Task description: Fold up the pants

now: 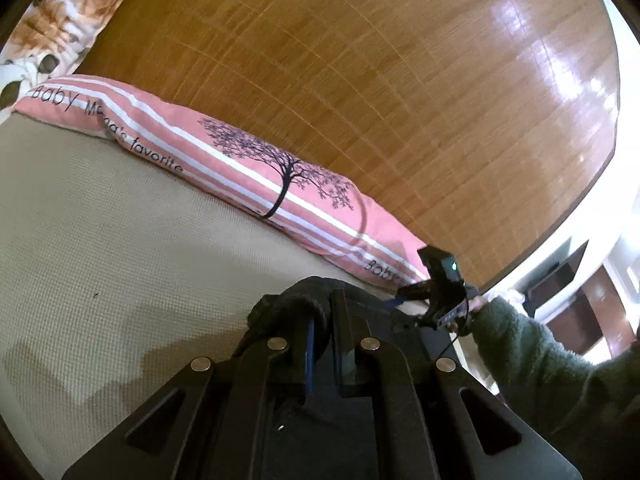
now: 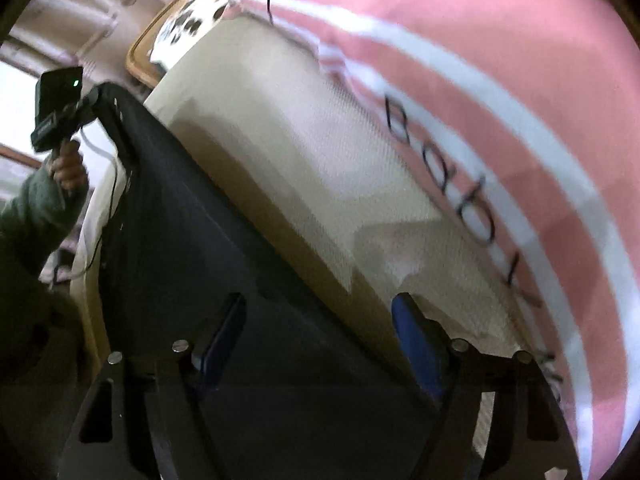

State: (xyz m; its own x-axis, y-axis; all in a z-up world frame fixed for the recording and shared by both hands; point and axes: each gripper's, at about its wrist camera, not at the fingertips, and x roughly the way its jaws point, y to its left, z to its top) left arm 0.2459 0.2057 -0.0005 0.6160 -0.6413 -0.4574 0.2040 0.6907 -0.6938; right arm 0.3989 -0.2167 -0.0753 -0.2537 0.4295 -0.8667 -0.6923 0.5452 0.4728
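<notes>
The dark pants (image 2: pixel 192 248) hang as a stretched sheet above the beige bed (image 2: pixel 280 152). In the left wrist view my left gripper (image 1: pixel 322 320) is shut on a bunched dark edge of the pants (image 1: pixel 288 304). It also shows in the right wrist view (image 2: pixel 100 96), holding the far top corner of the pants. My right gripper (image 2: pixel 320 332) has its blue-padded fingers (image 2: pixel 412 336) wide apart over the near edge of the pants. It shows in the left wrist view (image 1: pixel 412 294) at the fabric's other end, small and partly hidden.
A pink and white striped pillow (image 1: pixel 256 168) with a tree print lies along the wooden headboard (image 1: pixel 380 80). A floral pillow (image 1: pixel 72 12) is at the far left. The beige mattress cover (image 1: pixel 100 240) spreads below. A green-sleeved arm (image 1: pixel 552 360) is at right.
</notes>
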